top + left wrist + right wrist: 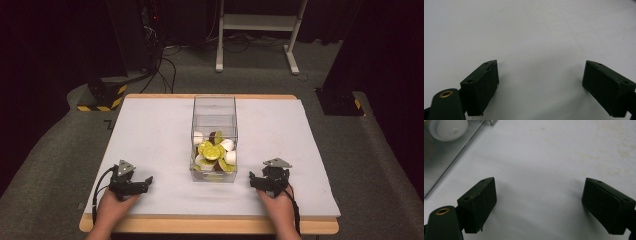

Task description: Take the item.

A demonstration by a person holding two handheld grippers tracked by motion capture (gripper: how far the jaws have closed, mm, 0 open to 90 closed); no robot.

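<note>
On the counter [150, 130], white sheet on top, a clear plastic box [214, 107] sits dead centre, long axis running away from the person. Its near end is packed with yellow-green tokens [212, 151], round white caps [229, 157] and a few dark pieces; its far end looks bare.

Left claw [146, 182] rests on the sheet left of the box's near corner, well apart from it, tips aimed toward the box. Left gripper view: jaws spread wide, bare sheet between them, nothing pinched.

Right claw [254, 181] mirrors it right of the box, a bit closer. Right gripper view: jaws spread wide too, nothing held; the box wall [446, 157] sits at upper left with a white cap [448, 128] behind it.

Read: symmetric parked pose, both hands low at the near edge flanking the box. Spread jaws suggest neither has committed to a pick. Flanking makes sense: either claw can reach the open top, or both can brace the walls.

Next move likely lifts a claw above the rim; the tall clear walls are the clash risk.
</note>
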